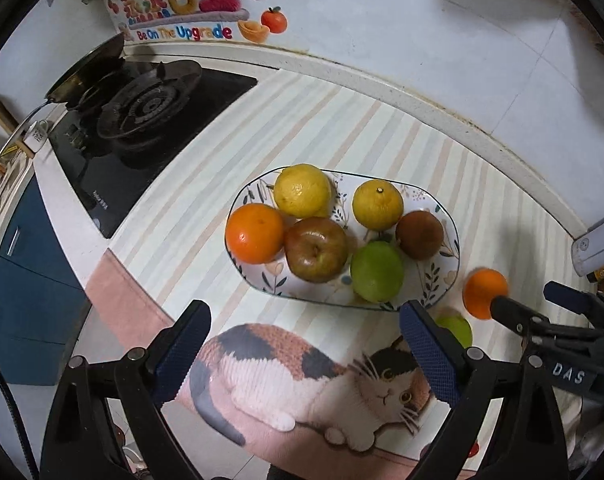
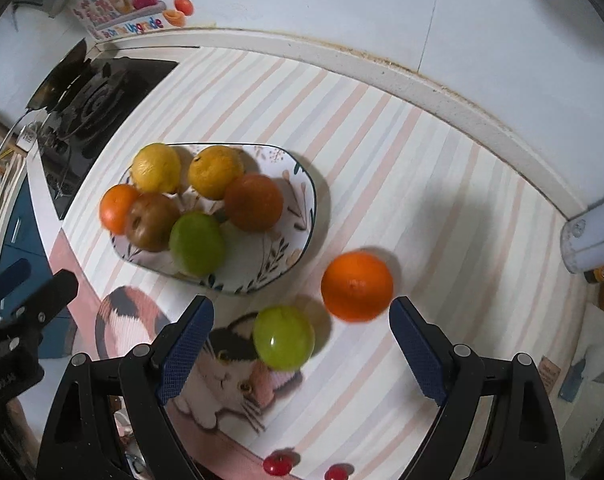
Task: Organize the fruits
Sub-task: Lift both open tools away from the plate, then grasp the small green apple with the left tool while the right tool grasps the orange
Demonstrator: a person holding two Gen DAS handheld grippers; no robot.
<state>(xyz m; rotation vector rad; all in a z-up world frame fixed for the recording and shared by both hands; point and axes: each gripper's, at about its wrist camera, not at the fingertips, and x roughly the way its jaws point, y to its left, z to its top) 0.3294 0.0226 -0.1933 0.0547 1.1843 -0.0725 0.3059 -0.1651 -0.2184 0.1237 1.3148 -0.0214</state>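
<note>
A floral plate [image 1: 436,276] on the striped mat holds several fruits: a lemon [image 1: 302,196], a yellow citrus [image 1: 378,204], an orange [image 1: 254,232], a brownish apple [image 1: 316,254], a green fruit [image 1: 376,272] and a brown fruit [image 1: 419,234]. My left gripper [image 1: 306,342] hangs open and empty just in front of the plate. Right of the plate [image 2: 278,256], a loose orange [image 2: 356,286] and a loose green fruit [image 2: 284,338] lie on the mat. My right gripper [image 2: 304,346] is open above them, the green fruit showing between its fingers, untouched.
A black gas stove [image 1: 142,112] with a pan sits at the back left. The tiled wall and its raised ledge [image 1: 382,76] run behind the mat. A white cylinder [image 2: 594,240] stands at the right edge. Blue cabinets [image 1: 30,280] drop off at the left counter edge.
</note>
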